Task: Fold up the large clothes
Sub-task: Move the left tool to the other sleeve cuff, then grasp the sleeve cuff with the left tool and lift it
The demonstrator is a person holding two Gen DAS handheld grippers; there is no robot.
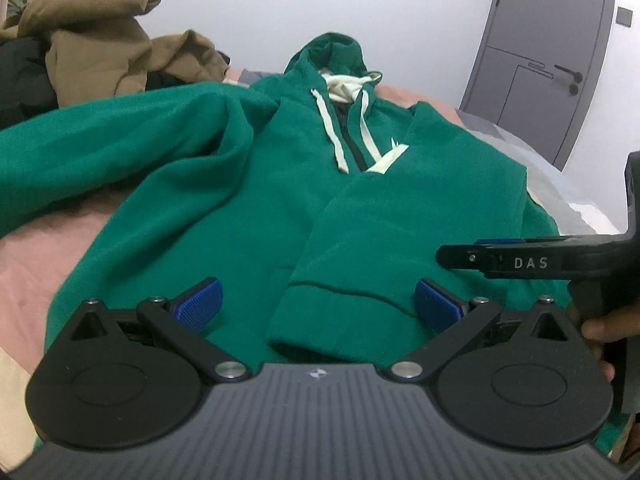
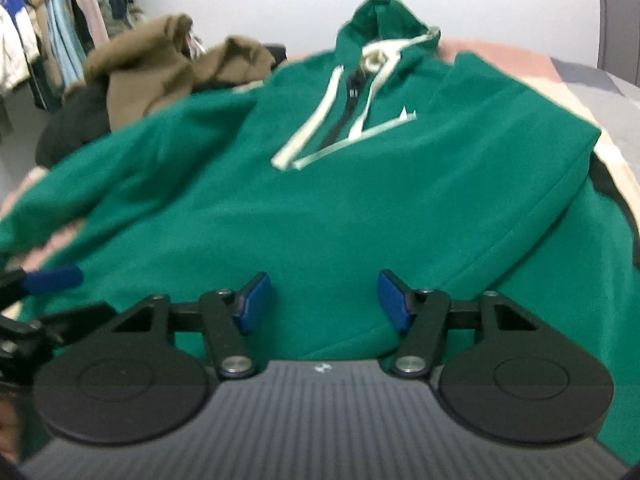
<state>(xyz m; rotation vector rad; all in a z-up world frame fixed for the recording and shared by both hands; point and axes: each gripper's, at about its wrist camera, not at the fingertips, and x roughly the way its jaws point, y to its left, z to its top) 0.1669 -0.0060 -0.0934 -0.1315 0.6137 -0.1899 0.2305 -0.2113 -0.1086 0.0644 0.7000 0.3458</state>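
The green hoodie [image 1: 248,208] lay flat on the bed [image 1: 48,248]. Both claws, left gripper [image 1: 318,300] and right gripper [image 2: 324,300], hovered released at its six o'clock hem.

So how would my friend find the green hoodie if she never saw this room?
Look at the pink bed. The green hoodie lies spread flat across it. Unlike the crumpled brown clothes piled behind, it is bright green with white drawstrings.
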